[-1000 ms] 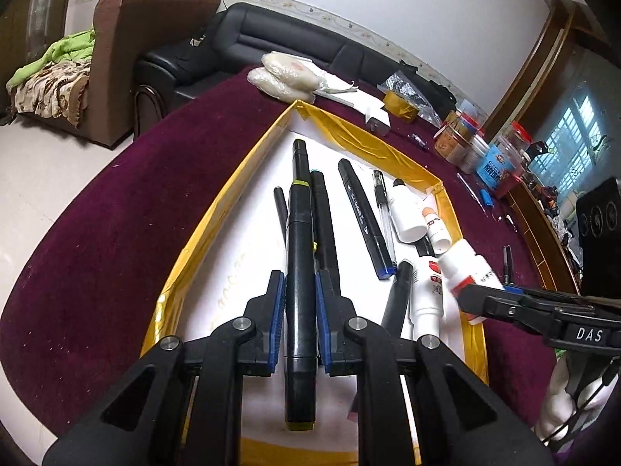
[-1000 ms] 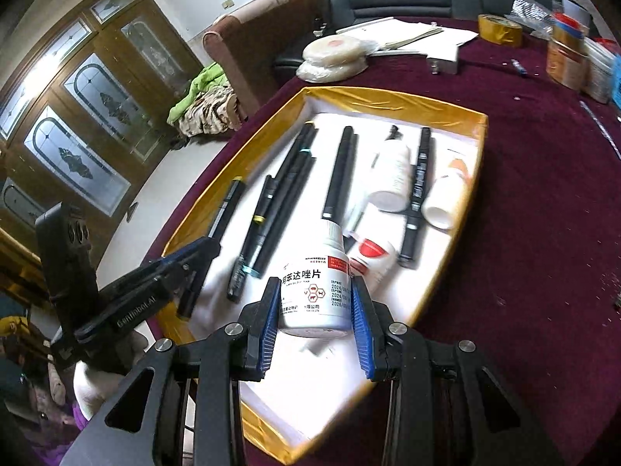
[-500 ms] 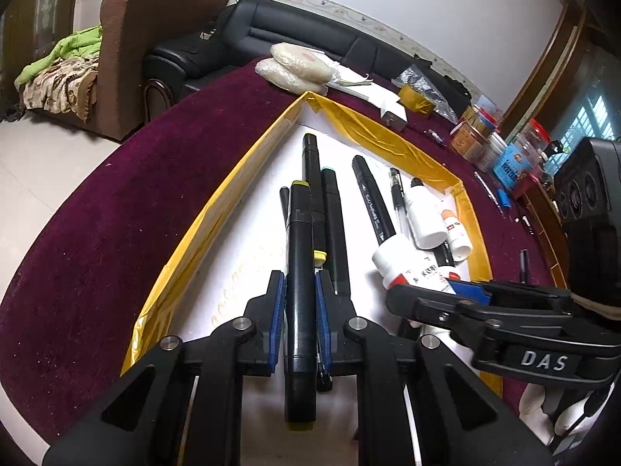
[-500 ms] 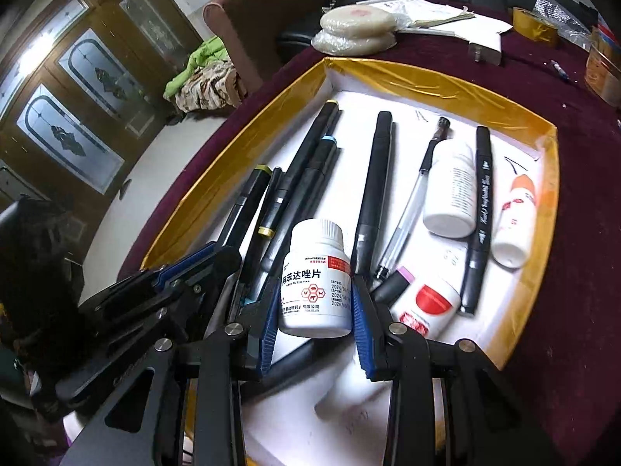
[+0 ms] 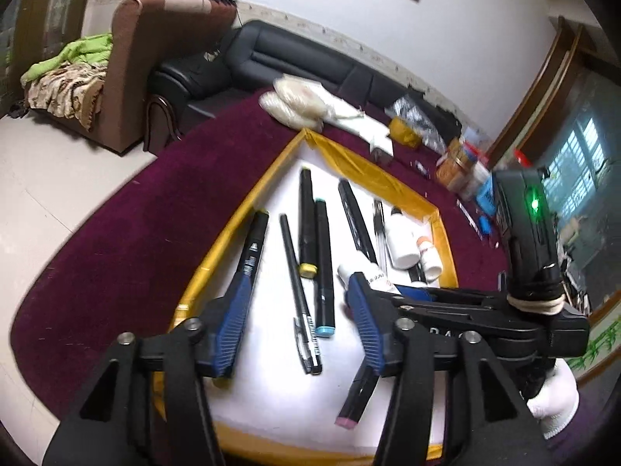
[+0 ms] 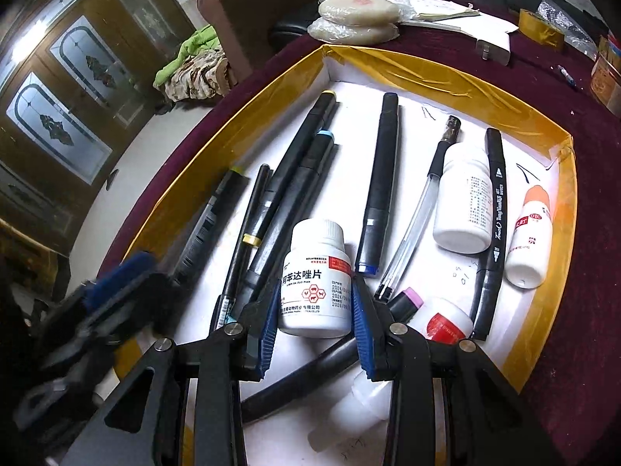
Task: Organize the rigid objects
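**Left jaws parted above the pens; right jaws clamped on a pill bottle over the tray.**

Near the lower centre of your left wrist view, your left gripper (image 5: 299, 322) has just been opening; its blue pads stand apart, nothing pressed between them, with a thin black pen (image 5: 299, 295) lying on the tray floor in the gap. At lower centre of the right wrist view, your right gripper (image 6: 316, 322) squeezes a white pill bottle (image 6: 316, 279) by its sides, cap pointing away from you. Beyond, the gold-rimmed tray (image 6: 427, 77) holds black markers in rough rows at centre left, and two more white bottles (image 6: 464, 198) at centre right. Farthest, a roll of gold tape (image 6: 541, 29) sits on the maroon tablecloth (image 6: 605, 310) at upper right.
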`<state>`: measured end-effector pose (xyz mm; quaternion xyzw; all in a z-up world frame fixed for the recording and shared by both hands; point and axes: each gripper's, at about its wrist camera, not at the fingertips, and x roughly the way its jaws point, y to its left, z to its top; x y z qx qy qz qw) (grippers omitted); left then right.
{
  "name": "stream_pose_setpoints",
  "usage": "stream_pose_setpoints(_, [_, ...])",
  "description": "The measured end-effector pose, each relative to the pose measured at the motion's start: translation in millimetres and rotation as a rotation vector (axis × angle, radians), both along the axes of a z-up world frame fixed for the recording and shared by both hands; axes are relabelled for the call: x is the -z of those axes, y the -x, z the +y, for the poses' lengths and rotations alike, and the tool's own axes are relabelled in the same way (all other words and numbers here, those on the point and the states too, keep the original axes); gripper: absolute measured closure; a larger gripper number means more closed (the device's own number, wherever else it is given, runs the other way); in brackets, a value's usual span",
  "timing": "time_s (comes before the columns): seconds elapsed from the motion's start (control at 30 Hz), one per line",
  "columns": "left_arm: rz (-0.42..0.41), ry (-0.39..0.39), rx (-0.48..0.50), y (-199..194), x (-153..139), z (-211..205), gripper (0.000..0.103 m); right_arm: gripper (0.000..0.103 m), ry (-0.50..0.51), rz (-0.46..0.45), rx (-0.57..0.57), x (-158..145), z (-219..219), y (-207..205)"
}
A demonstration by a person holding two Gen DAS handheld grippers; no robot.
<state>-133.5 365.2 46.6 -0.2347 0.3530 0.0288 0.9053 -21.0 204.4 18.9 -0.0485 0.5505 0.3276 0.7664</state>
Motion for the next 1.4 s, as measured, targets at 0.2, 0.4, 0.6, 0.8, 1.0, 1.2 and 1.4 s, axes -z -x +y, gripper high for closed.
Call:
stream_pose_setpoints(0.2, [-0.051, 0.015, -0.064, 17, -10, 23, 0.047, 0.063, -0.021, -0.08, 0.018, -22, -5, 3])
stream_pose_setpoints(0.4, [-0.049, -0.003, -0.07, 20, -7, 24, 0.047, 0.062, -0.079, -0.048, -0.024, -22, 8, 0])
stream_pose_setpoints(0.6, [-0.04, -0.011, -0.09, 23, -3, 29, 0.047, 0.062, -0.183, -0.028, -0.087, -27, 34, 6])
stream_pose_setpoints(0.8, [-0.043, -0.008, -0.082, 24, -1, 28, 0.047, 0.062, -0.126, 0.016, -0.072, -8, 45, -11])
stream_pose_setpoints(1.0, [-0.057, -0.017, -0.068, 24, -2, 25, 0.047, 0.062, -0.159, 0.082, 0.047, -3, 9, -29])
stream_pose_setpoints(1.2, [-0.054, -0.01, -0.065, 25, -1, 22, 0.047, 0.062, -0.096, -0.068, 0.154, -21, -12, -37])
stream_pose_setpoints(1.4, [-0.057, -0.023, -0.074, 26, -2, 20, 0.045, 0.062, -0.074, -0.075, 0.167, -26, -33, -22])
